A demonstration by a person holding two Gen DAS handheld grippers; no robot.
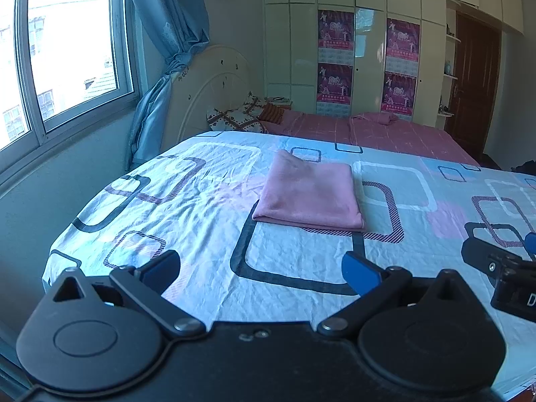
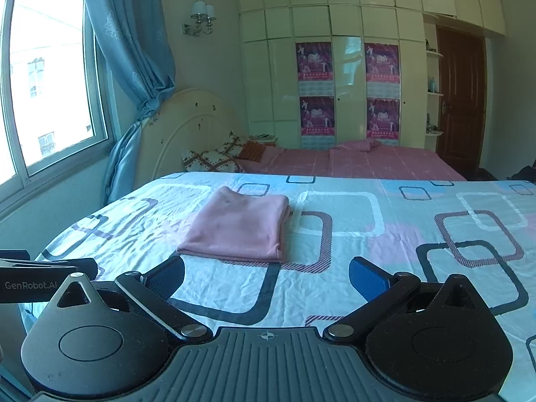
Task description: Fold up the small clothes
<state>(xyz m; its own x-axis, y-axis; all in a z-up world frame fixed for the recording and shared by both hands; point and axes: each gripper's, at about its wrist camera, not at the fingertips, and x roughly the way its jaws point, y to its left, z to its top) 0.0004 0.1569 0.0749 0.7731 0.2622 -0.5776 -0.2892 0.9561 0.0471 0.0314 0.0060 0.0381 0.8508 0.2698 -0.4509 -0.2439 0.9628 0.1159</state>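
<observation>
Folded pink cloth rectangle (image 1: 310,194) lies flat on the patterned bedsheet (image 1: 201,207), seemingly finished.
Left gripper (image 1: 261,269) and right gripper (image 2: 267,276) hover near, fingers spread, empty, clear of the cloth.

We saw the folded cloth (image 1: 310,194) lying on the patterned sheet (image 1: 201,207), ahead of both grippers; a bed (image 1: 385,127) stood behind, the window (image 1: 67,50) to the left.

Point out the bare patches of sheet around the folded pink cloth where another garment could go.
The patterned sheet lies bare right of the folded pink cloth, out to its far right edge. A second bare patch sits between the cloth and the open right gripper. The window-side strip left of the cloth is narrower. Nothing is crowded.
</observation>
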